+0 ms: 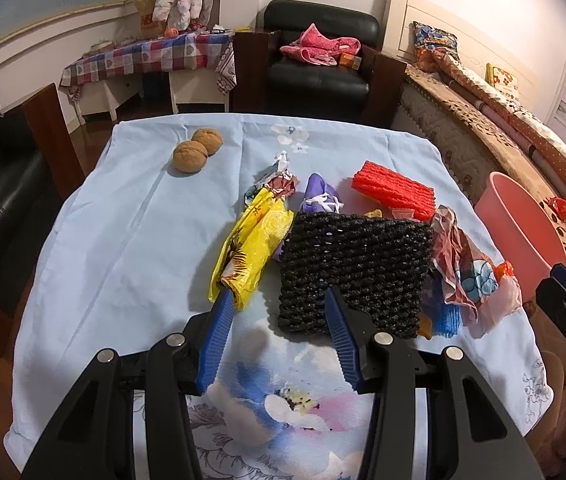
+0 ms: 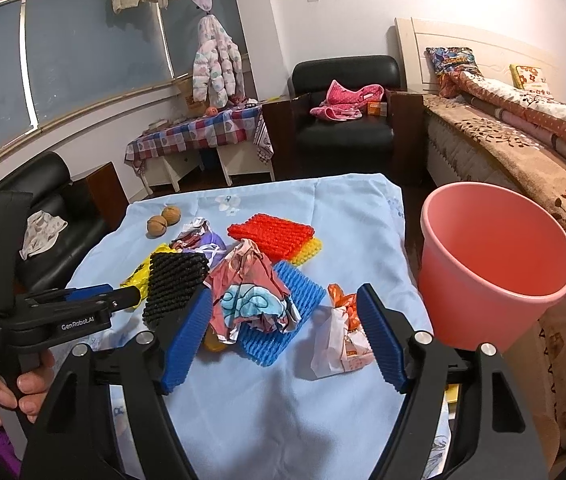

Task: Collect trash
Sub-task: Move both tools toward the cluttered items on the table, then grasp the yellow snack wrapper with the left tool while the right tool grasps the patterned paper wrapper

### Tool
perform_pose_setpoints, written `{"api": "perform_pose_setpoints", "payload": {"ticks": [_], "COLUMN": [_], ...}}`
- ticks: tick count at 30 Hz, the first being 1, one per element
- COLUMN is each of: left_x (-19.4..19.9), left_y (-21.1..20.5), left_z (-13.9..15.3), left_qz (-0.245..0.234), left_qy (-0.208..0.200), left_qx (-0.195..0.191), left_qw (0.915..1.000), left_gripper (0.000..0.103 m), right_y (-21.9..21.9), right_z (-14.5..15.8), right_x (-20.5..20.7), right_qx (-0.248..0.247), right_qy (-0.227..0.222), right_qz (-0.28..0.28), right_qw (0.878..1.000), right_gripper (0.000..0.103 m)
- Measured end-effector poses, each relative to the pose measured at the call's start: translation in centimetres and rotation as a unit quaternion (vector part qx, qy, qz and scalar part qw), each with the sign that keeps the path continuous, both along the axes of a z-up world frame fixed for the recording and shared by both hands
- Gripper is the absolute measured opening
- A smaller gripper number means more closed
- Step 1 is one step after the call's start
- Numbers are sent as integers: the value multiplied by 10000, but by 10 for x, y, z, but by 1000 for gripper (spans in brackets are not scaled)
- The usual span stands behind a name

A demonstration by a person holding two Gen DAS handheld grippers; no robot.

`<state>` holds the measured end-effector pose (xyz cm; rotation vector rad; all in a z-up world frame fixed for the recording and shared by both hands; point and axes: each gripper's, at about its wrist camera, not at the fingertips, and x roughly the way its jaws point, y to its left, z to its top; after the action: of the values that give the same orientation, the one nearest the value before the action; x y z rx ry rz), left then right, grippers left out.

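Trash is lying in a loose heap on the bench (image 1: pixel 123 240), which is wearing a pale blue cloth. In the left wrist view the left claw (image 1: pixel 279 316) is hanging spread and empty just before the black net (image 1: pixel 355 272); its right finger is overlapping the net's near edge, and its left finger is standing by the end of the yellow bag (image 1: pixel 251 248). Whether either is touching I cannot tell. Beyond are lying a purple wrapper (image 1: pixel 317 192) and a red net (image 1: pixel 395 194), and to the right a crumpled pink wrapper (image 1: pixel 463 264). Two walnuts (image 1: pixel 197 150) are sitting well apart at the far left. The bucket (image 1: pixel 519 236) is showing beside the bench at the right.

In the right wrist view the right claw (image 2: pixel 285 320) is also spread and holding nothing. Between its fingers are lying the pink wrapper (image 2: pixel 251 296), on top of a blue net (image 2: pixel 283 320), and a white-orange wrapper (image 2: pixel 343 340) near the right finger. The left claw (image 2: pixel 135 296) is appearing from the side next to the black net (image 2: pixel 175 288). The bucket (image 2: pixel 495 264) is standing empty just beside the bench edge, at the right.

To do this step well, I think each claw should be taking one piece only. The right one should be lowering over the white-orange wrapper, closing on its bunched middle, then lifting clear before swinging to the bucket. Thin foil is slipping easily, so a deep bite is better than a corner pinch. The walnuts are perhaps not trash.
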<state>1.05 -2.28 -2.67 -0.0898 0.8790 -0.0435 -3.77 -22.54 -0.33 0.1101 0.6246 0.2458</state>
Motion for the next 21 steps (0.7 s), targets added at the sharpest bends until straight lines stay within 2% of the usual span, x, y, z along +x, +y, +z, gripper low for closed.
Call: {"api": "perform_pose_setpoints", "payload": {"ticks": [5, 8, 12, 17, 21], "left_x": [5, 7, 9, 12, 22], "left_y": [7, 12, 13, 20, 30], "left_z": [-4, -5, -3, 3, -1], "left_qz": [-45, -95, -233, -261, -141], "left_qy": [74, 81, 7, -161, -77], "left_qx": [-285, -443, -513, -315, -263], "left_qw": [9996, 9989, 9984, 9990, 9995], "left_gripper": [50, 51, 53, 54, 53], "right_y": [-1, -1, 0, -2, -6], "right_z": [-5, -8, -12, -15, -17], "right_x": [3, 5, 7, 10, 13], "right_qx": [61, 87, 111, 165, 253], "right_qy": [143, 229, 309, 366, 429], "right_qz": [37, 75, 146, 168, 179], "right_qw": [9999, 9997, 9994, 9991, 9986], "right_gripper": [74, 70, 69, 69, 69]}}
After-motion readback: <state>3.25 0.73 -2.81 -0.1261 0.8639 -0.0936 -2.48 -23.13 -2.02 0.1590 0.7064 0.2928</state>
